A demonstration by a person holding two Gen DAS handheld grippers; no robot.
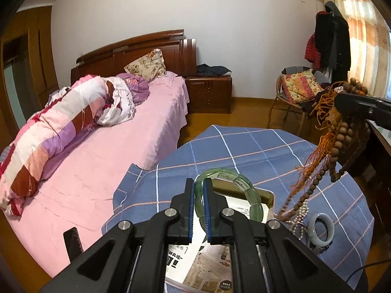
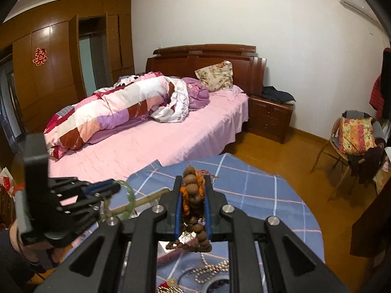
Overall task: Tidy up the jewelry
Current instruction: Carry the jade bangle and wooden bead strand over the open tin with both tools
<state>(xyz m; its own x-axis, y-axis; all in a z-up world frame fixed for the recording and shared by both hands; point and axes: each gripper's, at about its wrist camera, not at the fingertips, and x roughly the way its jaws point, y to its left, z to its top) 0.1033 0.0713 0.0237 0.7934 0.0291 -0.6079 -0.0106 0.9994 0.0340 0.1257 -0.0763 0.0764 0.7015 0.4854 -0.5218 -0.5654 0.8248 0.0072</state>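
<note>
My left gripper [image 1: 199, 183] is shut on a translucent green bangle [image 1: 244, 188], held above an open metal tin [image 1: 267, 197] on the blue checked tablecloth [image 1: 244, 146]. That same left gripper [image 2: 117, 186] and its green bangle [image 2: 129, 195] show at the left of the right wrist view. My right gripper [image 2: 194, 180] is shut on a string of brown wooden beads [image 2: 193, 195] with orange tassels. In the left wrist view the brown beads [image 1: 342, 136] hang high at the right from the right gripper [image 1: 342, 100], trailing down toward the table.
A pale grey bangle [image 1: 321, 229] and a pearl-like chain [image 1: 301, 216] lie on the cloth right of the tin. More chains [image 2: 210, 272] lie under my right gripper. A pink bed [image 1: 97, 171] borders the table at left, a chair [image 1: 293, 97] stands beyond.
</note>
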